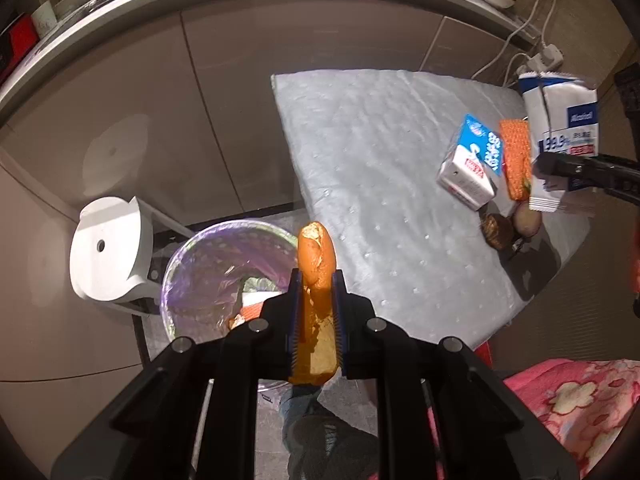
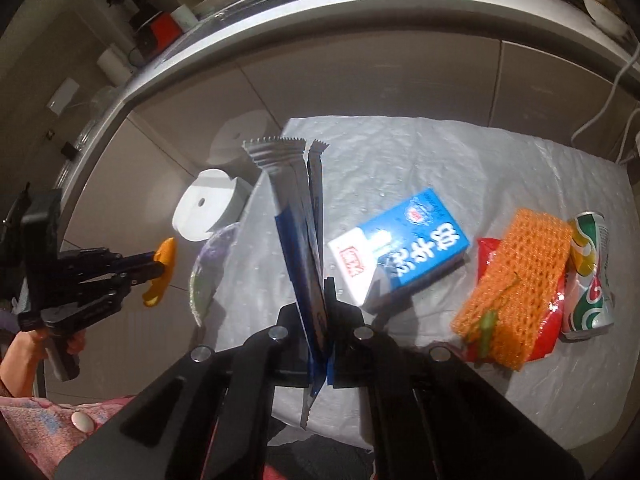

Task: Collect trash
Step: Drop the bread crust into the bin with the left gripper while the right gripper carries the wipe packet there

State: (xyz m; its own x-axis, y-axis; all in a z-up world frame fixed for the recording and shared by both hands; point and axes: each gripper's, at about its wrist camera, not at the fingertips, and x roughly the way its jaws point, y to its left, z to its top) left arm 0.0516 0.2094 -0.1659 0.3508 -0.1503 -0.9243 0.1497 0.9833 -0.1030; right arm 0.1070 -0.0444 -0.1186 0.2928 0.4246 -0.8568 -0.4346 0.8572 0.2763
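Note:
My left gripper (image 1: 316, 280) is shut on an orange piece of bread (image 1: 316, 258), held above the floor beside a bin (image 1: 224, 276) lined with a clear bag. Seen from the right wrist, the left gripper (image 2: 158, 268) grips the bread (image 2: 164, 258) at the table's left edge. My right gripper (image 2: 318, 284) is shut on a white and blue wet-wipe packet (image 2: 294, 216), lifted off the table. From the left wrist view the same packet (image 1: 560, 120) hangs at the right in the right gripper (image 1: 540, 168).
On the white padded table (image 2: 420, 152) lie a blue milk carton (image 2: 404, 248), an orange foam net (image 2: 516, 280) on a red wrapper, and a drink can (image 2: 592, 276). A white stool (image 1: 112, 248) stands by the bin. Brown scraps (image 1: 498, 232) lie near the carton.

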